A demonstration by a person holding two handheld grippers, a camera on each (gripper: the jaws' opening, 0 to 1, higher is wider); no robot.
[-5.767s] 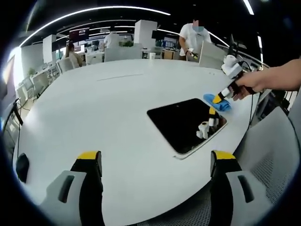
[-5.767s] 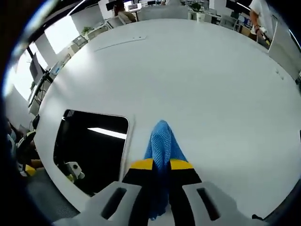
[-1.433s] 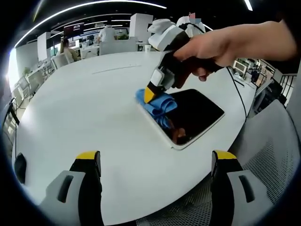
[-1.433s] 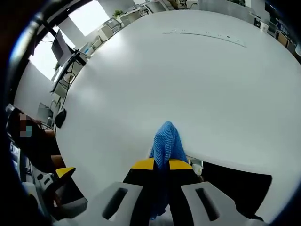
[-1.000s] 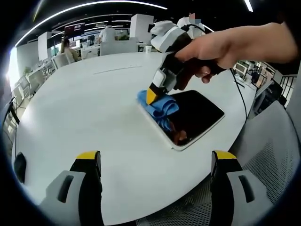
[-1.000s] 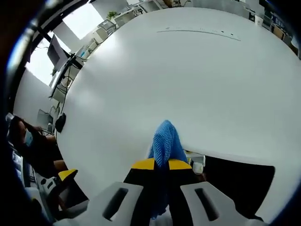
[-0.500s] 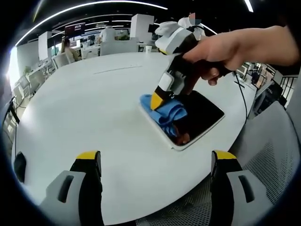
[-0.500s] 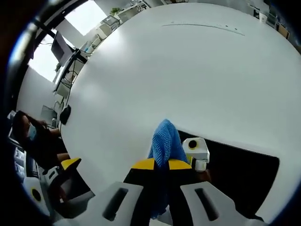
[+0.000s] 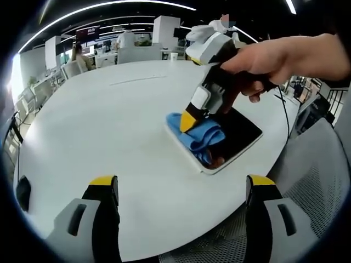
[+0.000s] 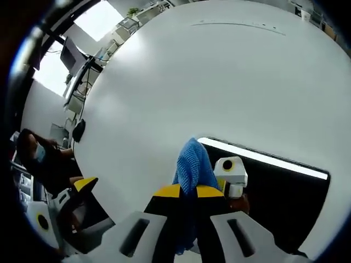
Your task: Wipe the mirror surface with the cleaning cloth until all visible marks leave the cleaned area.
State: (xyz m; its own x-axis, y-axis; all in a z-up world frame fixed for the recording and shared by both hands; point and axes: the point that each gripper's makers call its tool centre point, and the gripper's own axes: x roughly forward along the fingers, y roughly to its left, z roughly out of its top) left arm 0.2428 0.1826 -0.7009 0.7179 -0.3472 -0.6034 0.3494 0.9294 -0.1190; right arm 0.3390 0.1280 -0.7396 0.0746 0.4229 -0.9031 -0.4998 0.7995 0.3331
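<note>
White table [image 9: 109, 120]; right tongs [image 10: 186, 192] clamp cloth [image 10: 192, 161] pointing away over mirror [image 10: 285, 186].

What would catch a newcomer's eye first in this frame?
The bright blue cleaning cloth, clamped in the right gripper and pressed on the near-left end of the dark mirror, stands out on the big white table. A hand holds that gripper from the right. In the right gripper view, the cloth rises between the yellow-tipped jaws, and the mirror reflects a ceiling light strip.
</note>
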